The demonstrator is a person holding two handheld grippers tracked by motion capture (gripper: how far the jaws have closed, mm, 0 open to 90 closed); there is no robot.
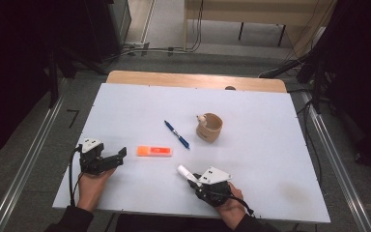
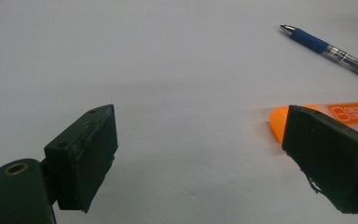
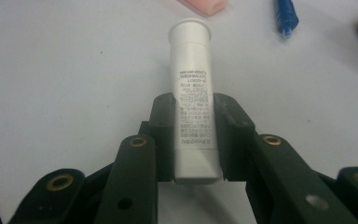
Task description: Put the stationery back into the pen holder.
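White tube (image 3: 193,100) sits clamped between the right tongs' (image 3: 193,140) pads, printed label facing up, capped end pointing away from the hand. In the high view the white tube (image 1: 183,172) pokes out up-left from the right tongs (image 1: 193,178), at the near edge of the tabletop, right of centre.

Largest to smallest:

Tabletop (image 1: 251,159): white sheet over a wooden board, wood strip visible at the far edge.

Left tongs (image 1: 121,154): near left part of the tabletop, held in the person's left hand (image 1: 92,186), jaws wide apart, nothing between them. In the left gripper view the two black pads (image 2: 91,154) stand well apart over bare white surface; the right pad overlaps the end of the orange marker in the picture, and I cannot tell whether they touch.

Right hand (image 1: 229,208): comes in from the bottom edge, grips the right tongs' body.

Wooden cup (image 1: 209,126): upright, past centre, well apart from both tongs; small pale piece at its left rim.

Orange marker (image 1: 154,151): lies flat, lengthwise left-right, just right of the left tongs, between them and the white tube. White lettering on its side shows in the left gripper view (image 2: 349,112).

Blue pen (image 1: 177,134): lies diagonally, between the orange marker and the wooden cup, apart from both.
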